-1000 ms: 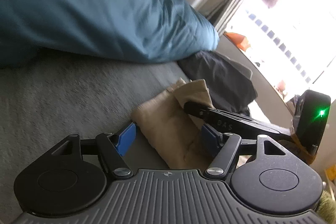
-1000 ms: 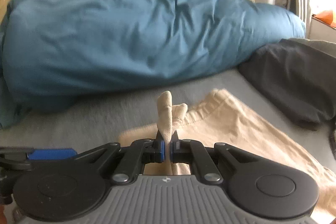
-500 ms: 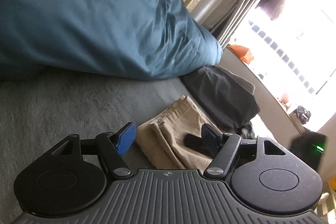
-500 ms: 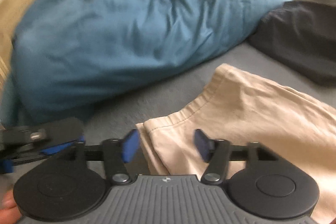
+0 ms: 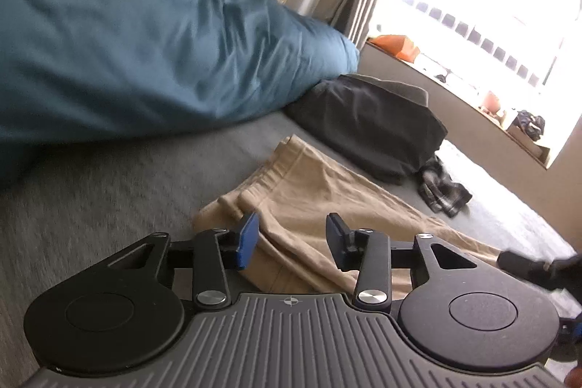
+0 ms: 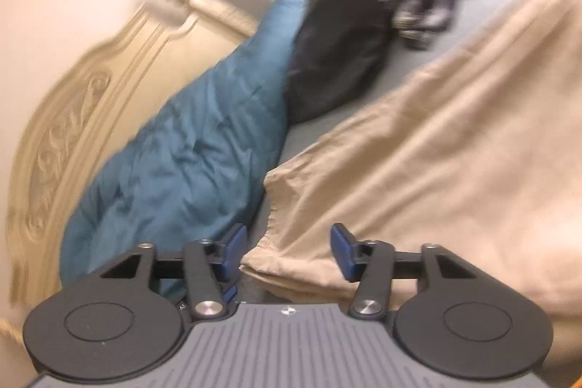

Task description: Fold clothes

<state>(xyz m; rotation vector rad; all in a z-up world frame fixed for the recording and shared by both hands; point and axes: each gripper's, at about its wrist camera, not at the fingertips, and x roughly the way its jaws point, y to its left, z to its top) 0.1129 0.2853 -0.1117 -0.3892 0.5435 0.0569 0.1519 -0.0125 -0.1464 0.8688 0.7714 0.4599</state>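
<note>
Grey bed (image 5: 109, 191): tan trousers (image 5: 327, 191) flat (both grippers agape).

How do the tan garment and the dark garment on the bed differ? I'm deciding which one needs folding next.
The tan garment lies spread flat and long beside both open grippers, the left gripper and the right gripper; the dark garment sits farther off, bunched in a thick mound against the blue duvet. The tan one is light beige with a visible seamed hem; the dark one is charcoal, its shape unclear. Both rest on the grey bed cover, ungripped.
</note>
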